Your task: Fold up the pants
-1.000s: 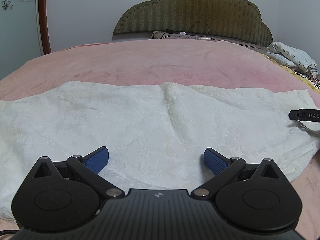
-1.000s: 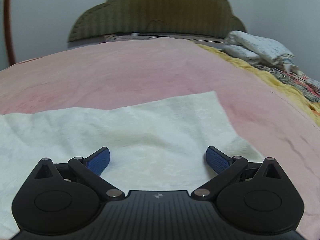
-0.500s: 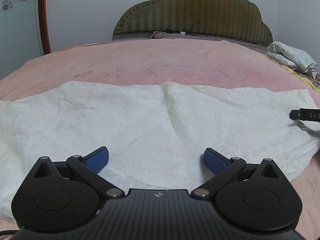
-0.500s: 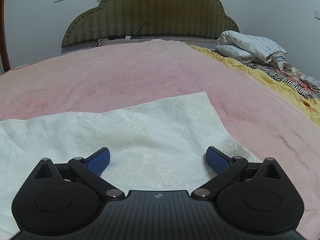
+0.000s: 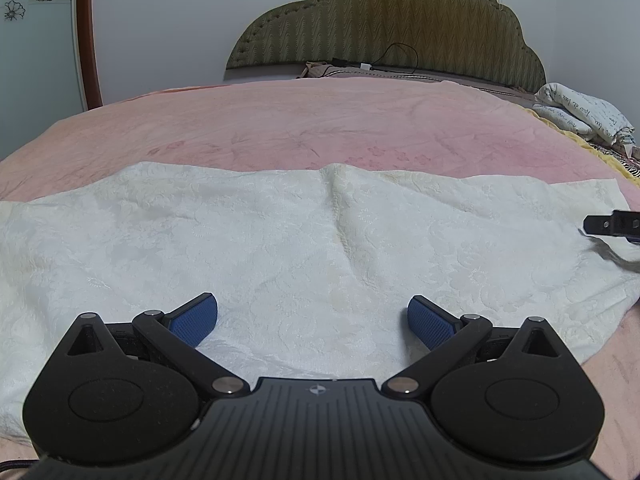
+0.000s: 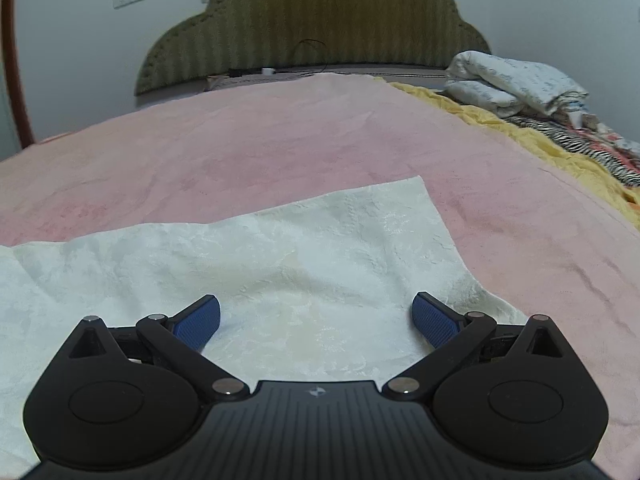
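White patterned pants (image 5: 280,240) lie spread flat across the pink bedspread, with a soft ridge running down their middle. My left gripper (image 5: 313,316) hovers open just above their near edge, nothing between its blue pads (image 5: 194,316). In the right wrist view the same pants (image 6: 304,252) end in a straight hem at the right, and my right gripper (image 6: 316,318) is open over that end, holding nothing. A black part of the right gripper (image 5: 612,226) shows at the far right edge of the left wrist view, above the cloth.
The pink bedspread (image 5: 320,128) stretches back to an olive padded headboard (image 5: 384,24). Folded white bedding (image 6: 508,80) and yellow and striped covers (image 6: 560,140) lie along the right side. A cable and charger (image 5: 376,65) rest by the headboard.
The right wrist view has shifted and tilted, so the pants' hem now sits lower and further right. The left gripper has stayed put. Both grippers remain open.
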Demonstrator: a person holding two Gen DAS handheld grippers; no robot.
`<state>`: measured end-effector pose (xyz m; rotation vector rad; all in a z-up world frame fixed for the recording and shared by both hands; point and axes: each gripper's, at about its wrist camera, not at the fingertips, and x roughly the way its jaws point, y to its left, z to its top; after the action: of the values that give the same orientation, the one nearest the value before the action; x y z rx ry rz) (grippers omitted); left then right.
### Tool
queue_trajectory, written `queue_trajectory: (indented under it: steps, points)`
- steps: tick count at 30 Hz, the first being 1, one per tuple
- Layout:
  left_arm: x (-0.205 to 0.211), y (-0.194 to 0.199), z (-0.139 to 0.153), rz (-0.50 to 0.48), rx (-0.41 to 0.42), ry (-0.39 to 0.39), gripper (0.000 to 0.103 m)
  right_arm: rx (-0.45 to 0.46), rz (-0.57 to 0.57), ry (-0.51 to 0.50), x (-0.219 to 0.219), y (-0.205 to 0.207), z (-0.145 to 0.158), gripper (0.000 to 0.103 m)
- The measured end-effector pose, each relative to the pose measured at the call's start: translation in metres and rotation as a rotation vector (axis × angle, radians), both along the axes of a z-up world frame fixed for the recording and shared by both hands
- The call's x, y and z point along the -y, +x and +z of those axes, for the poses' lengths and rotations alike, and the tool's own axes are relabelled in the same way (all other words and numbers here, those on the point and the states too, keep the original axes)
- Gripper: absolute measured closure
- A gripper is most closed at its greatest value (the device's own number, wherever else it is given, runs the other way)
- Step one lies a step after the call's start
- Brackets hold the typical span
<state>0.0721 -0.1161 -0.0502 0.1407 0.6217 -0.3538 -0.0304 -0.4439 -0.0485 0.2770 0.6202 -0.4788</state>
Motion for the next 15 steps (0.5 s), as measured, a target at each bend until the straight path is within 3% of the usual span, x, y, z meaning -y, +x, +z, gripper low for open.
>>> queue_trajectory:
  steps: [8,15]
  points:
    - [0.0,0.0,0.0,0.0,0.0,0.0,0.0,0.214,-0.122,0.229,0.056,-0.067,0.019,0.0]
    - [0.0,0.0,0.0,0.0,0.0,0.0,0.0,0.344,-0.098,0.57,0.081,-0.113,0.019,0.0]
